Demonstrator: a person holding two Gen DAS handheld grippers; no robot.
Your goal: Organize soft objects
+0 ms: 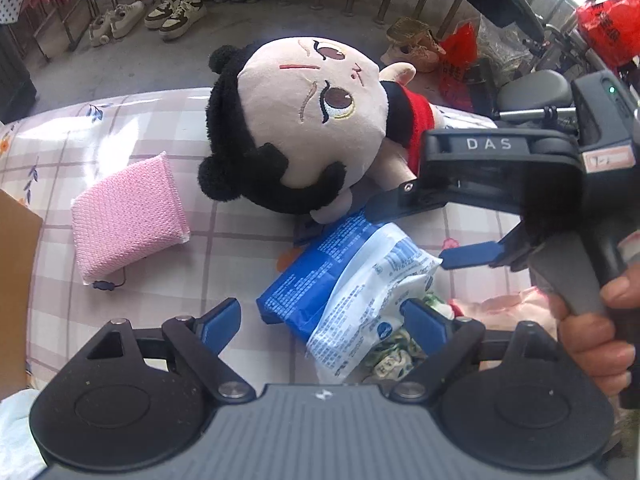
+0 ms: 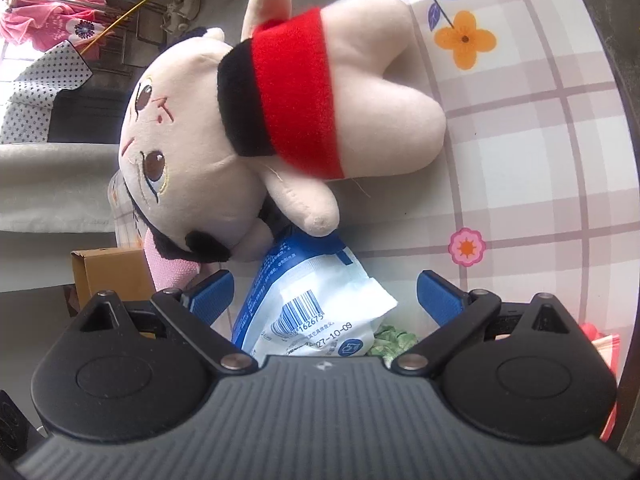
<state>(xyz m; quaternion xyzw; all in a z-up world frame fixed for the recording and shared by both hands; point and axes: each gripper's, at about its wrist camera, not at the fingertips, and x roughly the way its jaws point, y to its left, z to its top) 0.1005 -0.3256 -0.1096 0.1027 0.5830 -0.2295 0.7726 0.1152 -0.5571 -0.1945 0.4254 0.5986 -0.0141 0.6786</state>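
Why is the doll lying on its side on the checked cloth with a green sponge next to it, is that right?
Nearly. The doll does lie on its side on the checked cloth, but the sponge next to it is pink, not green. The left wrist view shows it plainly, beside the doll's head.
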